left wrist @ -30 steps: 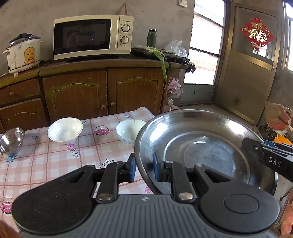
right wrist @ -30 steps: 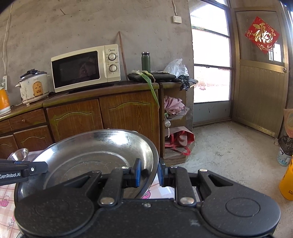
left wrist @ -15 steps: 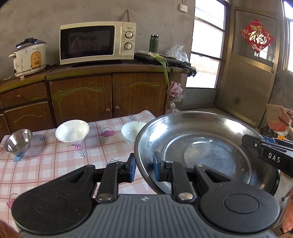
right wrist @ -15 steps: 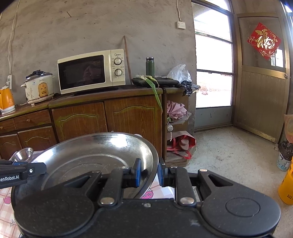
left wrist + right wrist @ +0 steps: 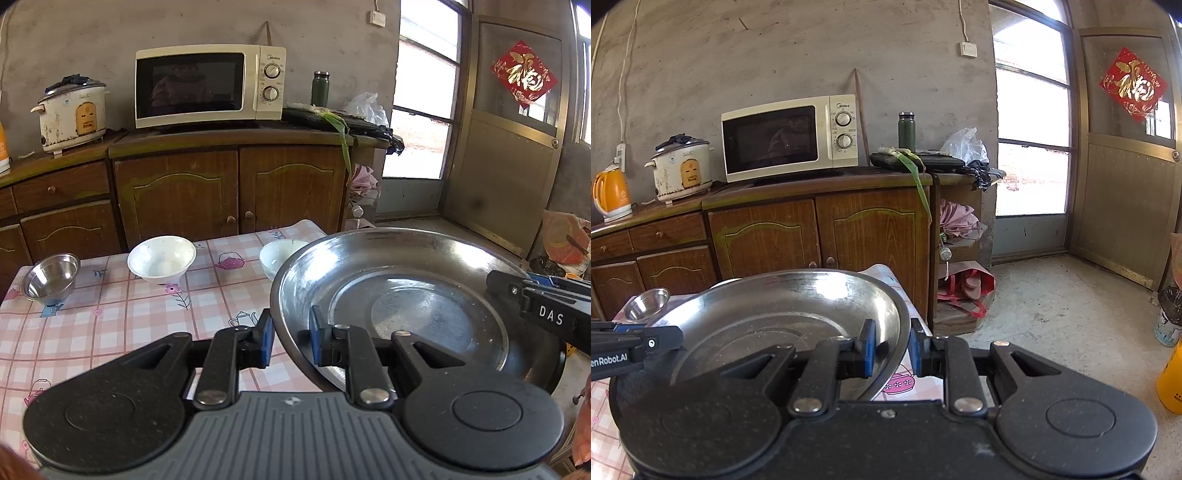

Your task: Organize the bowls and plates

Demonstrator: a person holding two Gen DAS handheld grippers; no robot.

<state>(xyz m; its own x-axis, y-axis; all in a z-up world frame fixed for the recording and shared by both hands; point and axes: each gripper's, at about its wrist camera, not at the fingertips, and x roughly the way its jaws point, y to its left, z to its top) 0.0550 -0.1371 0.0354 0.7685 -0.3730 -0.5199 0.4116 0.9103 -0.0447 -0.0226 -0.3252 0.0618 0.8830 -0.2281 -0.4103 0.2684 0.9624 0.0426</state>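
The big steel plate (image 5: 424, 295) is up in the air off the right end of the table (image 5: 110, 332), with both grippers clamped on it from opposite sides. The left gripper (image 5: 291, 341) has its blue pads pinched tight over the plate's left rim, one finger outside and one inside the dish, and the right gripper (image 5: 891, 347) is doing the same thing on the right rim, so it's a two-handed carry with the plate sitting roughly level between them. In the right wrist view the same plate (image 5: 783, 314) fills the lower left. On the pink checked tablecloth there's a white bowl (image 5: 161, 259) near the middle, a second white bowl (image 5: 279, 256) partly hidden behind the plate's edge, and a small steel bowl (image 5: 51, 277) way over at the left end, tilted a bit. Behind all that is the wooden cabinet (image 5: 236, 192) with a microwave (image 5: 210, 85) and a rice cooker (image 5: 72, 112) on top.
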